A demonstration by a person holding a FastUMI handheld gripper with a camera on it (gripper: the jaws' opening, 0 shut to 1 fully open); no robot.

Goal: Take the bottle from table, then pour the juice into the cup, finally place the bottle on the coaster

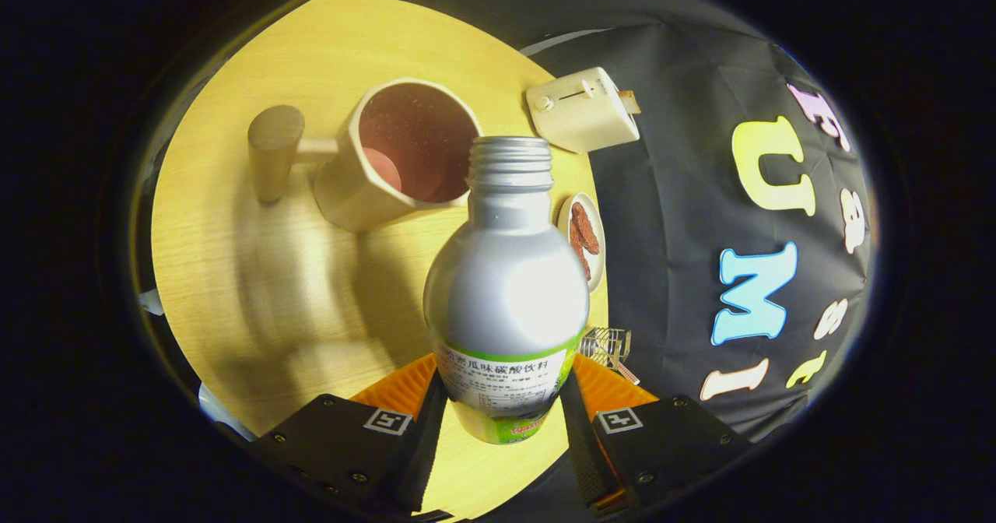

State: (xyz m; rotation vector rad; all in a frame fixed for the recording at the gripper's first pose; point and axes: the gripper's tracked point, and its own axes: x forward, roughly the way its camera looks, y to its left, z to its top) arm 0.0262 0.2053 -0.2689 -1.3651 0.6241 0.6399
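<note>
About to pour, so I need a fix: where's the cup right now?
In the gripper view, the cup sits on the table just beyond the bottle held between the gripper fingers, slightly left of its open mouth, with the toaster to its right.

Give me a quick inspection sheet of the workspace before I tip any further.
Surface: pale wooden table, shadowed.
Job's things: silver bottle, cap off, held between the fingers, its mouth toward the cup; the cup has a wooden handle and something reddish inside. Coaster: nothing seen.
Clutter: white toaster, small plate of brown snacks, small wire rack, all beyond the bottle.
Grippers: gripper shut on the bottle's labelled base.
Cables: nothing seen.
Surroundings: black cloth wall.
</note>
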